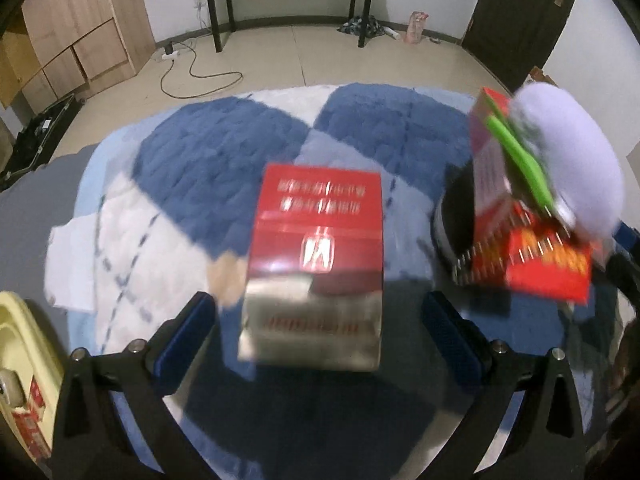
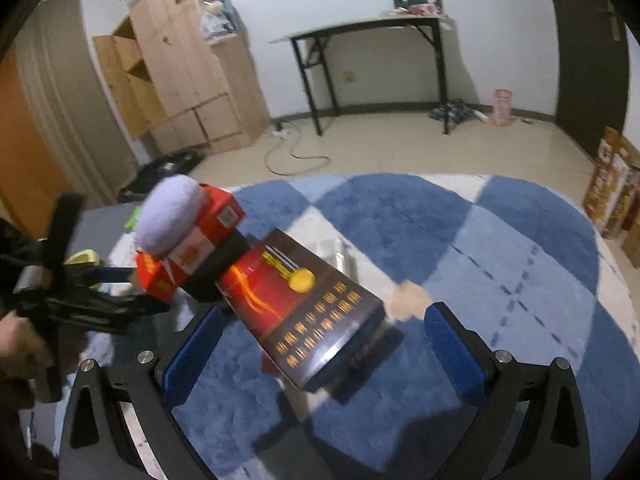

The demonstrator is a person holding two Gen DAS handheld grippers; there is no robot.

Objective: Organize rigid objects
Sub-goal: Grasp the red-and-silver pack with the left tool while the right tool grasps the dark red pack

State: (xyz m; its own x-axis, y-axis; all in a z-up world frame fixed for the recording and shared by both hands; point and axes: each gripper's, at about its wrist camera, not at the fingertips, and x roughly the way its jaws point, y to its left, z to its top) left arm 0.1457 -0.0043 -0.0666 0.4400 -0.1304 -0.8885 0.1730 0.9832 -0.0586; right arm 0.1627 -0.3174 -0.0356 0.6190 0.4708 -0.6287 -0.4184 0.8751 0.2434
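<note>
A red and silver carton (image 1: pixel 316 256), blurred, sits between the fingers of my left gripper (image 1: pixel 320 332), which is open with gaps on both sides. To its right is a heap: a white plush ball (image 1: pixel 576 160), a green brush (image 1: pixel 524 160), red boxes (image 1: pixel 552 268) and a black cylinder (image 1: pixel 456 216). In the right wrist view a long dark red carton with gold print (image 2: pixel 308 308) lies between the spread fingers of my right gripper (image 2: pixel 320 348), untouched. Behind it are the plush ball (image 2: pixel 172 212) and red boxes (image 2: pixel 208 232). A hand holds the left gripper (image 2: pixel 100 300) at the left.
All of this rests on a blue and white checked fleece blanket (image 2: pixel 500 260). A yellow tray (image 1: pixel 24 340) holding small boxes sits at the lower left. On the floor beyond stand a black folding desk (image 2: pixel 372 28), a wooden cabinet (image 2: pixel 188 60) and cardboard boxes (image 2: pixel 612 184).
</note>
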